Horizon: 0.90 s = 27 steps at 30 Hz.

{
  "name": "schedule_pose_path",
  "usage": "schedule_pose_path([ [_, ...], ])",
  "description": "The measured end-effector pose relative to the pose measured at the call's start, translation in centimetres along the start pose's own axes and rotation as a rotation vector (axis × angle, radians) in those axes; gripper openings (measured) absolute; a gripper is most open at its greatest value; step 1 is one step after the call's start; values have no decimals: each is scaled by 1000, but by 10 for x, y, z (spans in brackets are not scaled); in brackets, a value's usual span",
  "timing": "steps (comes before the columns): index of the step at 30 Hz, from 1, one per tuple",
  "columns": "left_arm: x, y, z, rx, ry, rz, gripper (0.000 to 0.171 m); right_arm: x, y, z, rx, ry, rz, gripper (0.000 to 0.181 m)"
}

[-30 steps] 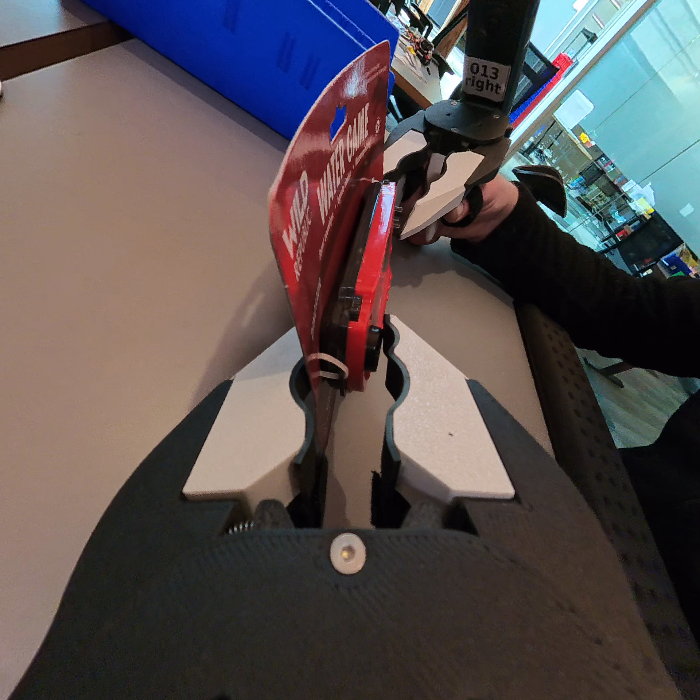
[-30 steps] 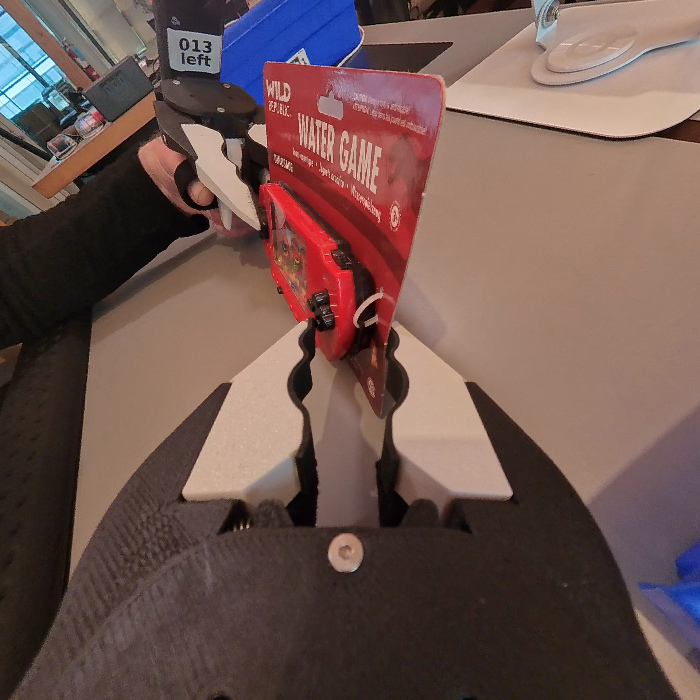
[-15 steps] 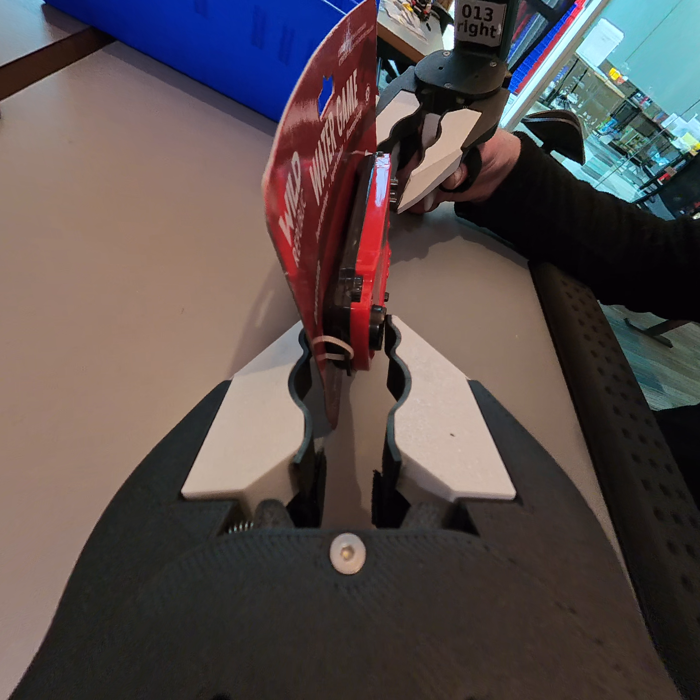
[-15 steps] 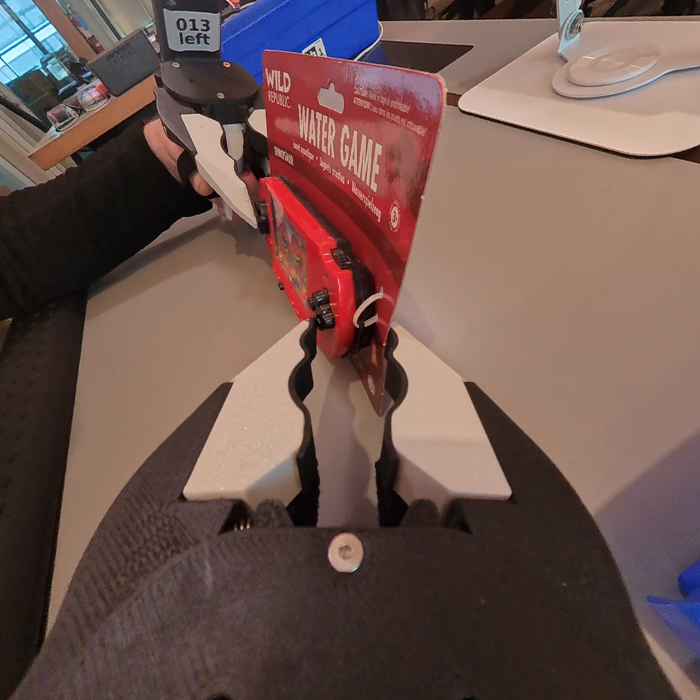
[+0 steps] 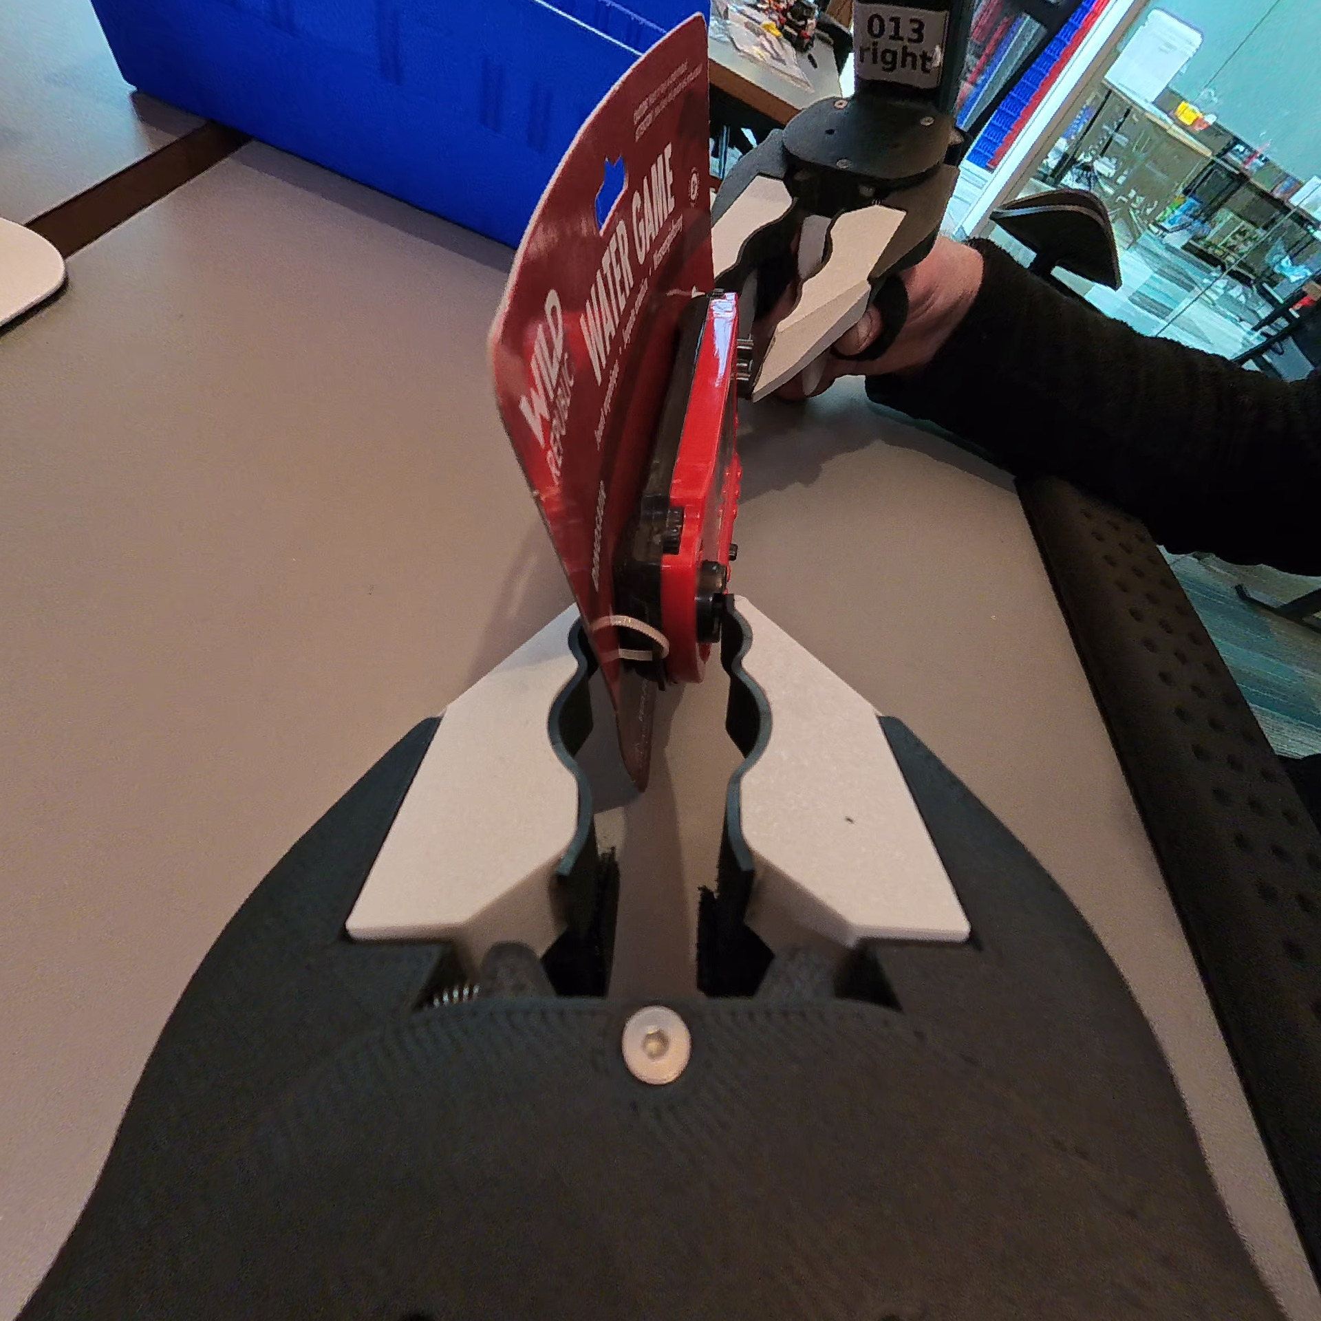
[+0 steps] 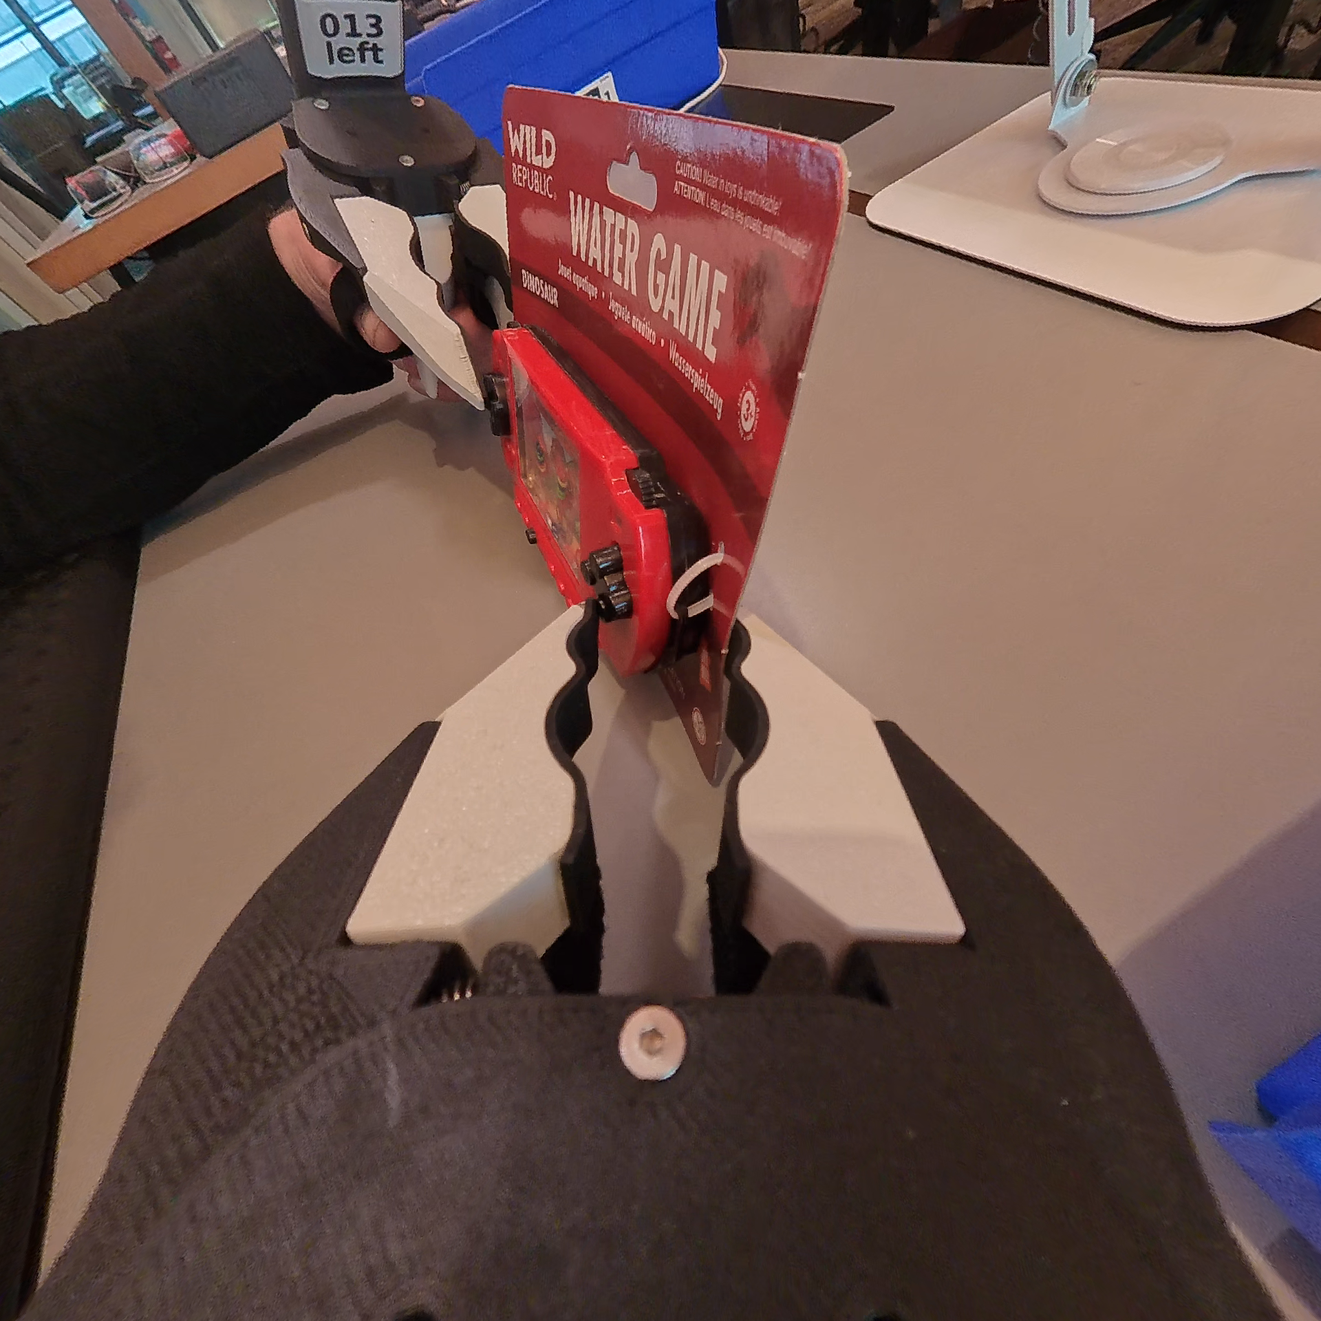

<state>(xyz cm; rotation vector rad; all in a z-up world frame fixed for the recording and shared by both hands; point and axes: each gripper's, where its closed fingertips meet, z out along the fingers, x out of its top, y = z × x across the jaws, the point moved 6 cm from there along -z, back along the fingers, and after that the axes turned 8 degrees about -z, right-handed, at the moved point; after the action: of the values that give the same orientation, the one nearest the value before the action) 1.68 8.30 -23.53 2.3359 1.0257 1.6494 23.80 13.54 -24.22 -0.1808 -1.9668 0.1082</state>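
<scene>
Little has shifted since the earlier frames; both grippers keep their pinch on the toy, blue bin farther behind.

Left wrist view: left gripper point(image 5: 654, 636) narrowly parted, clamped on the near end of the red carded toy point(image 5: 697, 493), upright above the grey table point(image 5: 250, 464). Right gripper point(image 5: 758, 350) grips the toy's far end.

Right wrist view: right gripper point(image 6: 661, 636) closed on toy point(image 6: 593, 500) and card; left gripper point(image 6: 475, 357) at the toy's far end.

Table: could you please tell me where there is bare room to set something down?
The table is bare beyond the toy, out to the bin and white pad. Crowded at the near edge, where the left gripper and right gripper clamp the toy.
</scene>
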Motion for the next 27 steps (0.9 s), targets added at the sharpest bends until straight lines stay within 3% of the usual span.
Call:
schedule_pose_path([
  [16, 0, 1, 2, -4, 11, -1, 24, 0, 1, -1, -6, 0, 6, 32],
  [27, -1, 0, 1, -10, 26, -39, 32, -1, 1, -2, -6, -2, 5, 32],
])
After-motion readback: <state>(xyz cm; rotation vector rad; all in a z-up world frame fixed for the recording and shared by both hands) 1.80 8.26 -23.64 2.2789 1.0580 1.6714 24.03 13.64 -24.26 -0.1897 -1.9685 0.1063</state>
